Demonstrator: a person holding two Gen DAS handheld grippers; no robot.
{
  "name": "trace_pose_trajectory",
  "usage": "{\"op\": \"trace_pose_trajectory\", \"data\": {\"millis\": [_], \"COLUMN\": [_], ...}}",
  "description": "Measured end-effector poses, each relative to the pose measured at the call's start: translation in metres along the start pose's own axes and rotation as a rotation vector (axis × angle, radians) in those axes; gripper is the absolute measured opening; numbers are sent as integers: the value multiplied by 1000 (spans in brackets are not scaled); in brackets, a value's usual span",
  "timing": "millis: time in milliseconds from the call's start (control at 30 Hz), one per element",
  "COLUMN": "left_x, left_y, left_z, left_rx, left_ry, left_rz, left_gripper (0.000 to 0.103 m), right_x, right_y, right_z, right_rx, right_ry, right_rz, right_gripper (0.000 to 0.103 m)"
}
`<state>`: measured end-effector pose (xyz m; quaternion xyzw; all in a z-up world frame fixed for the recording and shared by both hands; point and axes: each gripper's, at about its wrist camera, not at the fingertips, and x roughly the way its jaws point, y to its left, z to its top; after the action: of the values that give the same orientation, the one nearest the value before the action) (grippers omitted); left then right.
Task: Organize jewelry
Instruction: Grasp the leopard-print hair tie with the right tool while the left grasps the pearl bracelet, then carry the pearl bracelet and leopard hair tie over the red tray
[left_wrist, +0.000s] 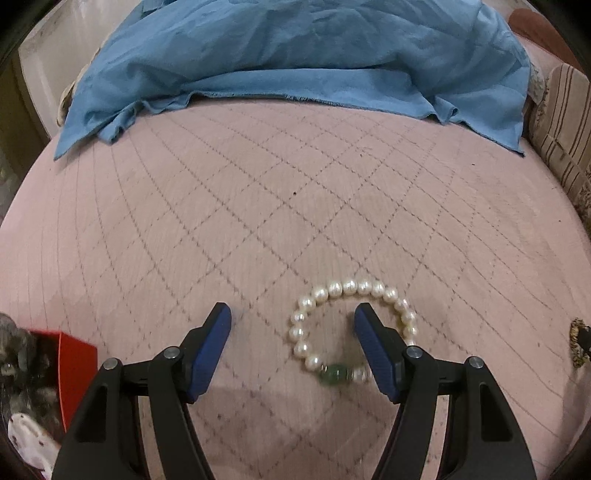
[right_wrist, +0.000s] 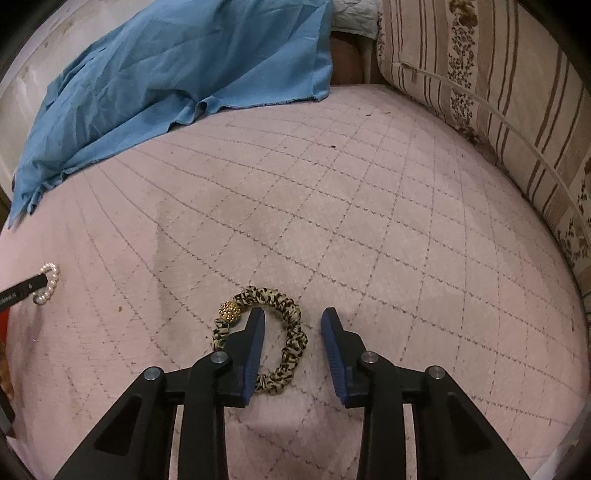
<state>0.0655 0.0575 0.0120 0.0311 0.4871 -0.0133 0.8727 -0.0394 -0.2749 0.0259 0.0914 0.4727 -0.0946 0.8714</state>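
A pearl bracelet (left_wrist: 317, 294) with a green bead (left_wrist: 333, 373) lies on the pink quilted bed. My left gripper (left_wrist: 293, 312) is open above it, its right finger over the inside of the ring and its left finger off to the left. The pearl bracelet also shows far left in the right wrist view (right_wrist: 50, 282). A braided leopard-print bracelet (right_wrist: 291, 341) with a gold bead (right_wrist: 229, 311) lies under my right gripper (right_wrist: 293, 314), which is open, its left finger inside the ring and its right finger outside.
A red box (left_wrist: 75, 363) sits at the left edge beside a furry toy (left_wrist: 16, 365). A blue cloth (left_wrist: 295, 59) lies heaped at the far side of the pink quilt (left_wrist: 258, 206). A striped floral pillow (right_wrist: 491, 92) lines the right side.
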Motion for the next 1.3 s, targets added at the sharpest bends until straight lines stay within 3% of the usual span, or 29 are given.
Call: {"op": "trace_pose_trajectory", "data": {"millis": [133,167,233,267,300,467,733,967,1300], "left_x": [3,2,-1,-4,-6,-23,-75,-130,-189], "left_y": [-5,-8,-15,-20,-25,-35,-31,-26,15], "left_z": [0,-2,-4,-5,-6,-14,-23,-44,-83], "left_rx": [9,20,41,56,69,66,4,-39,-125], "left_ry": [-23,-33,-40,-40,-36,-35,-62,-106,-138], "left_rz": [19,28,25,32,37,-17,-129,-218,-298], "left_gripper": [68,63,38,15,9,9,9,9,9], "right_x": [1,1,1,1,1,-3,-23,-46,-64], "right_y": [5,7,10,12,13,9,3,5,25], "right_z": [0,0,0,1,1,2,1,-1,-18], "right_rx": [-33,-39,-52,-55,-58,0,90,96,81], "right_ry": [-9,-11,-14,-16,-18,-27,-100,-194,-226], "right_rz": [-34,-36,-29,-25,-24,112,262,301,313], "right_gripper": [25,22,11,11,10,9,9,9,9]}}
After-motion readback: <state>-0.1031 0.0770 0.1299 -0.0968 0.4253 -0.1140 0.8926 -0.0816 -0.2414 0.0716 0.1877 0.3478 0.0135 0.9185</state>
